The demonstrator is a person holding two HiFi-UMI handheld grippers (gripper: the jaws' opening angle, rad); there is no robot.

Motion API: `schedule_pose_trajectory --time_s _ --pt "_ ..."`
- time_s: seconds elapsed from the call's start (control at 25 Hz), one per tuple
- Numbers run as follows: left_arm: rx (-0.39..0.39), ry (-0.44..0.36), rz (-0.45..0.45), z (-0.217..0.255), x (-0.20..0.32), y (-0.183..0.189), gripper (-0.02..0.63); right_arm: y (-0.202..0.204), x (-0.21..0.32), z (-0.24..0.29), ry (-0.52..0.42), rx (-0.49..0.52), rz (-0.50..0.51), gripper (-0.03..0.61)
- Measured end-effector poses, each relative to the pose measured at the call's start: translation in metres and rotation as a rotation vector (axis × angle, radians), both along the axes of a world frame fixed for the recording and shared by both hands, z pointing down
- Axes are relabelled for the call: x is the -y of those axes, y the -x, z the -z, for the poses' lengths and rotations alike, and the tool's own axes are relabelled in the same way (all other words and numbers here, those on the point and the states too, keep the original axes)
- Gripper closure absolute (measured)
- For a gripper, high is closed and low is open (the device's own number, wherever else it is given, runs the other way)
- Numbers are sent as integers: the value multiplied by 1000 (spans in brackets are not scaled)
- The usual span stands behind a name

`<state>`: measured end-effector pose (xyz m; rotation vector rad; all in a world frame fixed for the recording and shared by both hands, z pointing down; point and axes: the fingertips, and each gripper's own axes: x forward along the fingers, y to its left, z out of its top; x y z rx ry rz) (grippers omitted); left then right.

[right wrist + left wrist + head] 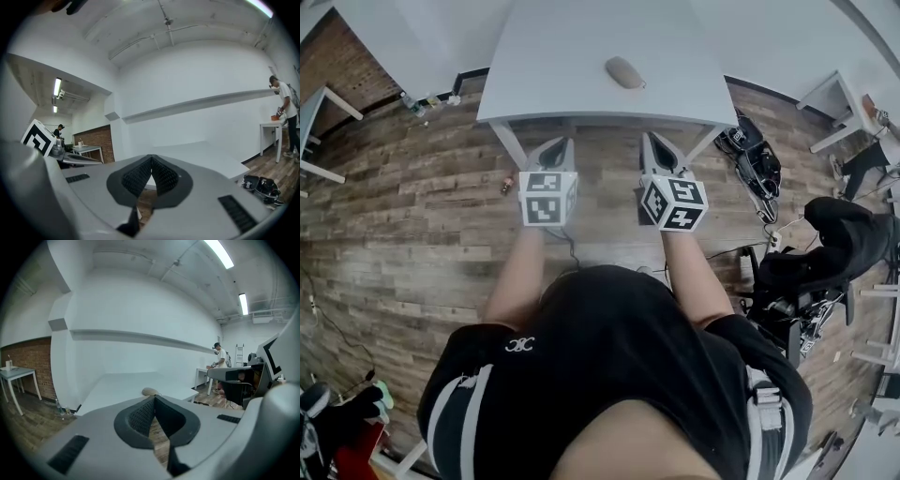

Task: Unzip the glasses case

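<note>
Left hand-held gripper (559, 143) and right hand-held gripper (651, 139): closed, empty. Case (624, 72) on bench (553, 56) looks light and rigid, likely to slide: clamp one end before unzipping.

White table (562, 66), wood-plank floor (412, 234), brick wall (337, 58), black chair (839, 239), tangled cables (757, 161) beside it

Beige glasses case (624, 72) lies on white table (553, 70).

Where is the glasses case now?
Head view: the beige oval glasses case lies on the white table, slightly right of its middle, beyond the left gripper and the right gripper, nearer the latter.
</note>
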<state>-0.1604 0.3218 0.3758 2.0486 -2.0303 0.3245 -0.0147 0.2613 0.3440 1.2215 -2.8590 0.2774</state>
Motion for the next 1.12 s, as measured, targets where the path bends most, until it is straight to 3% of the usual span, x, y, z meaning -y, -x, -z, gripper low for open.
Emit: schedule_pose_trajectory --time_s 0.24,0.56,0.88,1.12 --pt "-15 8 -31 -6 -4 13 609 7 -6 -7 18 -20 -45 563" --pt "-14 45 -81 -26 19 2 609 -9 17 -33 64 -49 -81 563" --pt "21 80 -80 -37 87 -3 609 -15 102 -40 47 -23 -73 563" --pt "64 76 -85 -22 189 -6 609 -22 213 -26 28 5 -63 563"
